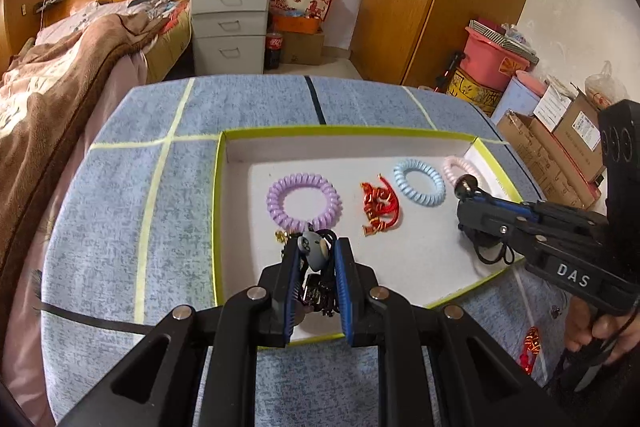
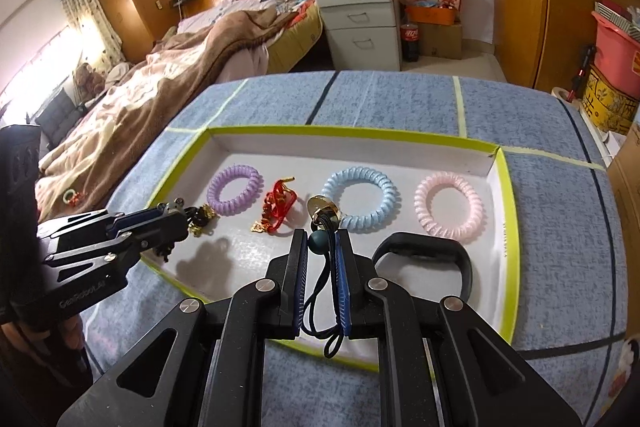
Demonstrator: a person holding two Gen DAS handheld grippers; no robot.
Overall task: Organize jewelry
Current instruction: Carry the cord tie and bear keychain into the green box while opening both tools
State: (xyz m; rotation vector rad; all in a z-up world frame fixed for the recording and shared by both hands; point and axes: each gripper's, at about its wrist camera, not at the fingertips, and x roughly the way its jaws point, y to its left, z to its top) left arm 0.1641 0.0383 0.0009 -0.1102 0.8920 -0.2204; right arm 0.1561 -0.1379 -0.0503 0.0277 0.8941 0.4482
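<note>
Holding a dark charm trinket (image 1: 316,247), grey bead uppermost, over the near left part of the tray (image 1: 352,155); hanging just short of the purple coil band (image 1: 305,202). Left gripper (image 1: 317,259) clamping on this trinket, blue pads pressing both flanks. Judging it light, knobbly and loosely jointed, hence likely swinging; gripping best at the solid bead rather than the dangling parts.

Holding a black cord tie (image 2: 324,291) with teal bead and gold disc above the tray's near middle, the disc hanging close to the blue coil band (image 2: 362,202). Right gripper (image 2: 323,259) closing on this cord, loops trailing down between the fingers. Judging the cord limp and thin, prone to slipping through the pads; taking it at the bead seeming safer.

Lying in a row across the white floor: purple coil band at left, red knotted ornament (image 2: 278,205), blue coil band, pink coil band (image 2: 450,205) at right. Judging the coils springy, soft and light, easily pinched across one side of the ring. Resting near right inside the tray, a black strap band (image 2: 424,259).

Crowding the free space: the ornament and coils lying near one another. Lying outside on the blue cloth (image 1: 132,195), a second red charm (image 1: 531,347).
</note>
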